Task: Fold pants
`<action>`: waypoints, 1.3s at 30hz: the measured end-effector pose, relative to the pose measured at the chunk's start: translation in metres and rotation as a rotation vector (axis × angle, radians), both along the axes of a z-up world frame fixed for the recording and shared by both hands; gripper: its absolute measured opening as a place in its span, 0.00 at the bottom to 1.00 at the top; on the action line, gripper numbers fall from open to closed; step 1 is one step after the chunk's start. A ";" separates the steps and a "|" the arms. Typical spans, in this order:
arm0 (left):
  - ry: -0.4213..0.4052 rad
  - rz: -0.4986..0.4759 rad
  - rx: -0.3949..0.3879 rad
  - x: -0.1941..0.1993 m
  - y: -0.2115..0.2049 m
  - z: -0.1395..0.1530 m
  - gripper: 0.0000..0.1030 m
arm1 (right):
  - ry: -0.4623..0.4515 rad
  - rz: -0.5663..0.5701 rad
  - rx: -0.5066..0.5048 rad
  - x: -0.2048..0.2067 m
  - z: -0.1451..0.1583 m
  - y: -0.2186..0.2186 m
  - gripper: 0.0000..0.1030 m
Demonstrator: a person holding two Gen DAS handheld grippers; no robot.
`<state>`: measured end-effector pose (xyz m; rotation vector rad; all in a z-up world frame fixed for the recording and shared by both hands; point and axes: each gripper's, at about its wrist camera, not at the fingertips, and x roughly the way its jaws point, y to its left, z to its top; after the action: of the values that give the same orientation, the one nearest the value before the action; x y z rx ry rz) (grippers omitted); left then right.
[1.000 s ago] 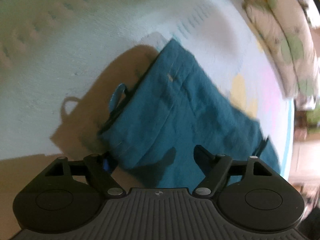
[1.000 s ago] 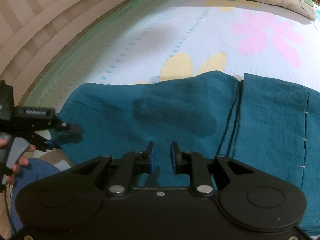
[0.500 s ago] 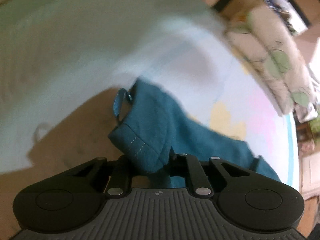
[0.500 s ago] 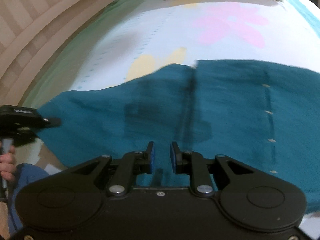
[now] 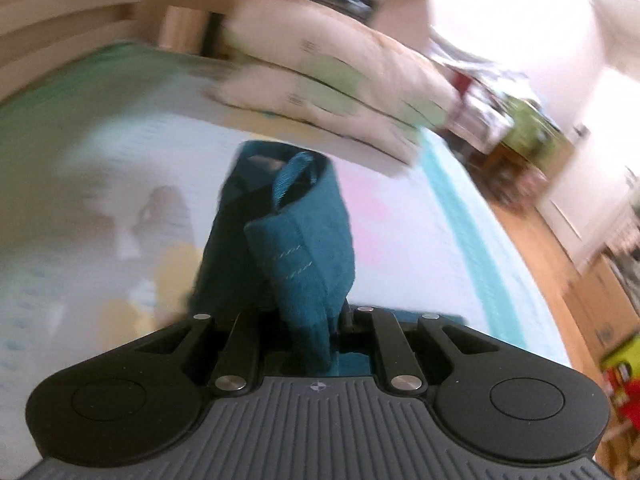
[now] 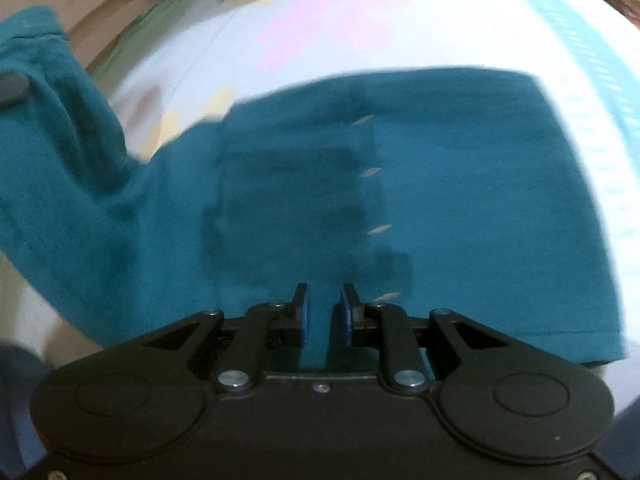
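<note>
Teal fabric bunched between the jaws of the left gripper (image 5: 306, 320): it's pinching a corner of the pants (image 5: 296, 248), hem stitching visible on the raised flap, a belt loop (image 5: 290, 178) sticking up at the top of the bunch. The held part is lifted clear of the bed sheet (image 5: 80, 208); the fabric hangs down behind it. Beyond that, blurred: pink flower print and a turquoise border stripe on the sheet, then two stacked pillows (image 5: 320, 80) at the far end of the bed, wooden floor (image 5: 532, 240) off to the right

Right wrist view: right gripper (image 6: 322, 314) sits just above the flat part of the pants (image 6: 460, 200), jaws parted a little with blue pads facing each other, nothing between them, not gripping. Its shadow falls dark on the cloth straight ahead. A line of pale stitch marks (image 6: 370, 172) runs away from the jaws up the fabric. Most of the garment lies flat on the sheet (image 6: 400, 20), right edge near the turquoise stripe. At the left the cloth rises off the bed toward the upper-left corner of the view, where a dark fingertip of the left gripper (image 6: 12, 84) shows against it. Frames are motion-blurred
</note>
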<state>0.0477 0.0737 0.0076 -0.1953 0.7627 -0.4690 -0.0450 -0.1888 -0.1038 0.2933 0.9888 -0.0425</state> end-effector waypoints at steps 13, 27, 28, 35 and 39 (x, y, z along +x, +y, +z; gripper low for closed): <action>0.223 -0.201 0.093 -0.002 -0.133 -0.117 0.30 | -0.039 -0.309 0.092 -0.016 0.009 -0.085 0.28; 0.130 -0.321 0.110 -0.041 -0.140 -0.096 0.57 | -0.142 -0.312 0.117 -0.019 0.035 -0.095 0.47; 0.116 -0.316 0.100 -0.044 -0.135 -0.092 0.57 | -0.153 -0.289 0.125 -0.017 0.035 -0.093 0.57; 0.031 -0.189 0.148 -0.042 -0.086 -0.076 0.57 | -0.101 -0.078 0.064 0.014 0.019 -0.060 0.66; 0.096 -0.064 0.179 -0.019 -0.062 -0.091 0.57 | -0.047 -0.031 -0.021 0.026 0.006 -0.051 0.66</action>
<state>0.0285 0.0112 -0.0837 -0.0259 0.9021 -0.4518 -0.0188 -0.2398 -0.0983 0.2889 0.9369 -0.0743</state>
